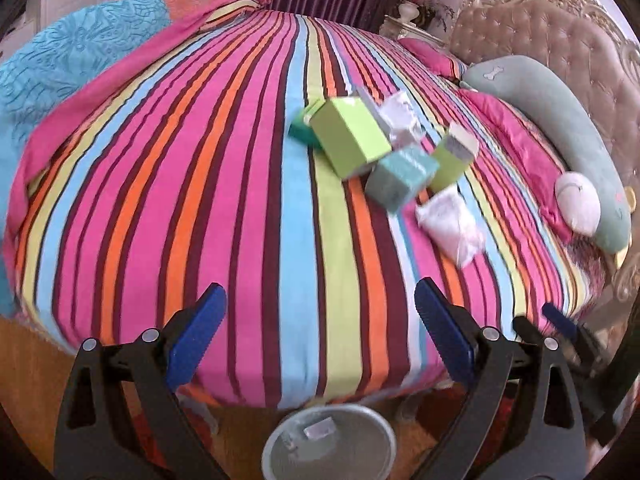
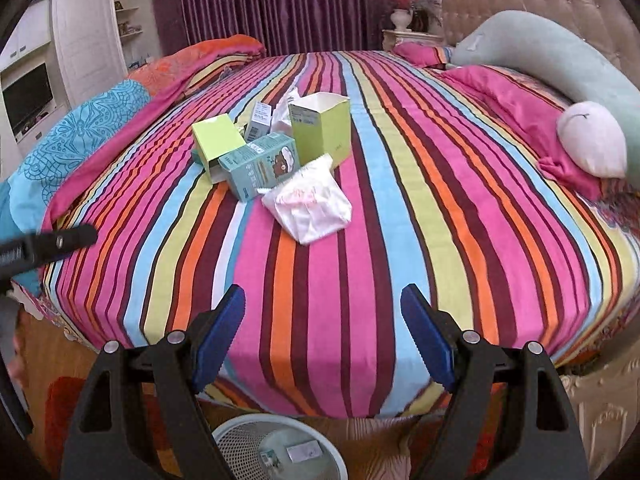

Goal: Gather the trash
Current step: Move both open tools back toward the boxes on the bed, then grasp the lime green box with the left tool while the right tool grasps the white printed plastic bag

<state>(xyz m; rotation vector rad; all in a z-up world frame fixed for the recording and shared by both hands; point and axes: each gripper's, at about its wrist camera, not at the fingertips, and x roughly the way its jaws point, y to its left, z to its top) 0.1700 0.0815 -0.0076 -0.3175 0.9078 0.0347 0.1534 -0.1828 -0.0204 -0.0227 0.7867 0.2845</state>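
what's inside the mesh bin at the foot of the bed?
The mesh bin holds at least two small pieces: a white card-like piece and a small teal box. The frame edge cuts off its near part, so anything there is unseen.

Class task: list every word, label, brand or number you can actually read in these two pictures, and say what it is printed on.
None can be read.
Teal box: bear picture and print, too small.
Upright green box: label blurred.
Small grey box: label too small.
White packet: pink marks, illegible.
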